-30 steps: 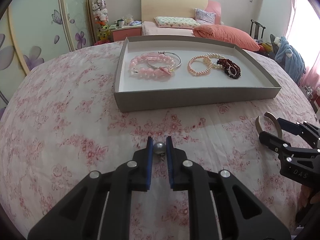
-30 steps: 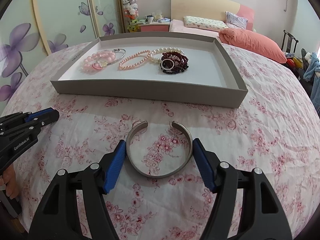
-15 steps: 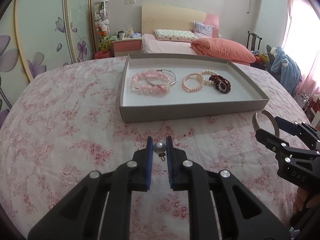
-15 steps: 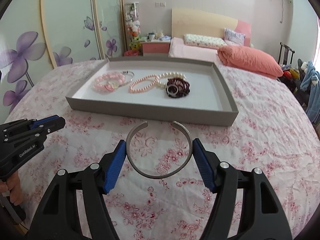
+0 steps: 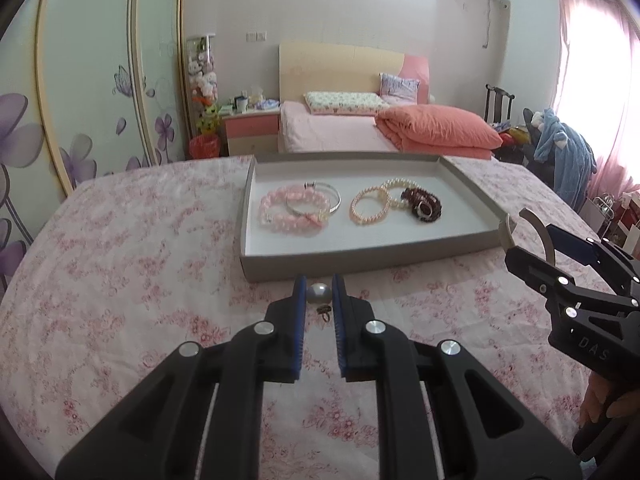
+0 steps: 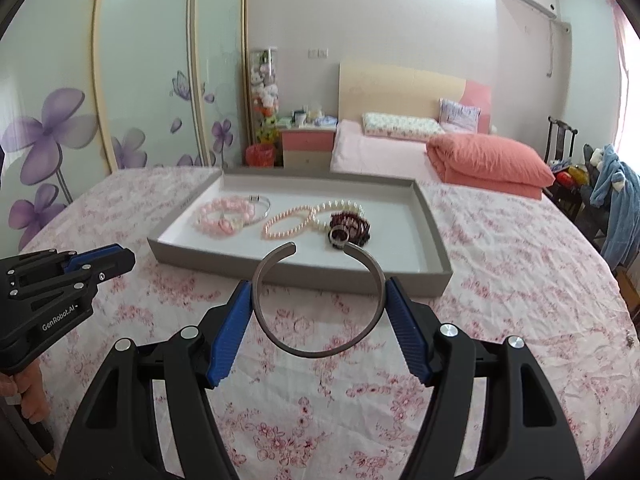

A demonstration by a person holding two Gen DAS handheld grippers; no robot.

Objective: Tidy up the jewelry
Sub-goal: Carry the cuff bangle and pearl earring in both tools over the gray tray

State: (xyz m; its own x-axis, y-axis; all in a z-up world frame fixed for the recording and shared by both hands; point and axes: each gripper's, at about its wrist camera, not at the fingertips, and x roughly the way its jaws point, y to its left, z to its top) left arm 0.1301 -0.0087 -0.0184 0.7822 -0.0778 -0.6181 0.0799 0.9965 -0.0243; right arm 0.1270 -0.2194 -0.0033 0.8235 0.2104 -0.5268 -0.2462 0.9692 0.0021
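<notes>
My left gripper (image 5: 319, 293) is shut on a grey pearl earring (image 5: 318, 293) and holds it above the floral cloth, just short of the grey tray's near wall (image 5: 360, 258). My right gripper (image 6: 320, 300) is shut on an open silver cuff bangle (image 6: 316, 350), held above the cloth in front of the tray (image 6: 304, 276). The tray holds a pink bead bracelet (image 5: 288, 214) with a thin silver bangle (image 5: 334, 200), a pink pearl strand (image 5: 370, 208) and a dark red bead bracelet (image 5: 424, 206). The right gripper also shows in the left wrist view (image 5: 532, 248); the left gripper shows in the right wrist view (image 6: 104, 258).
The table is round with a pink floral cloth (image 6: 500, 280). Behind it stand a bed with an orange quilt (image 6: 488, 160), a nightstand (image 6: 308, 146), wardrobe doors with purple flowers (image 6: 52, 140) and a chair with blue clothes (image 6: 616, 196).
Both grippers have risen above the cloth with the earring and the cuff bangle in them. The tray now sits lower and farther in both views.
</notes>
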